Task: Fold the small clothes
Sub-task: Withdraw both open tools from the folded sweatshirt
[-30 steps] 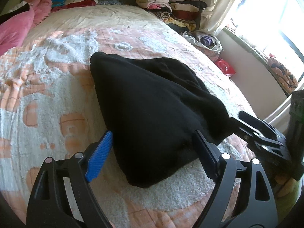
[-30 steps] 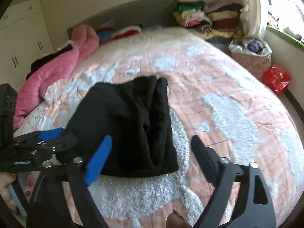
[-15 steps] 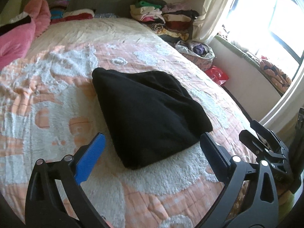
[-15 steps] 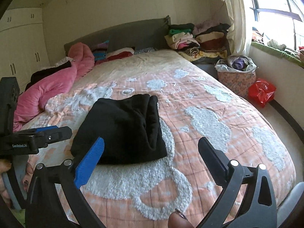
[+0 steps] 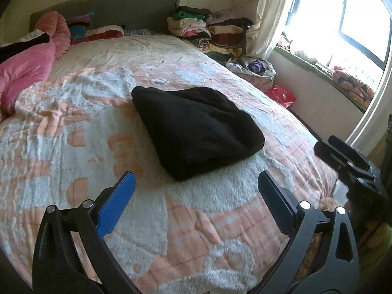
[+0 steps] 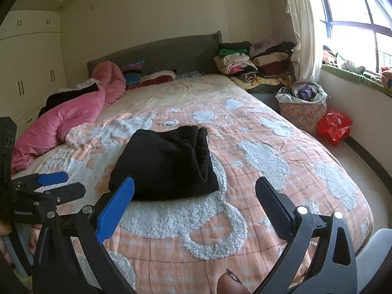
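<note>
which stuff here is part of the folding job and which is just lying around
Part of the job:
- black garment, folded on the bedspread
- left tongs, open
- right tongs, open

Lying about:
- pink duvet
- stacked clothes
- laundry basket
- red bag

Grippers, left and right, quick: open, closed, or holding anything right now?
Left gripper: open, holding nothing.
Right gripper: open, holding nothing.
The folded black fleece garment lies free on the peach quilted bedspread.
</note>
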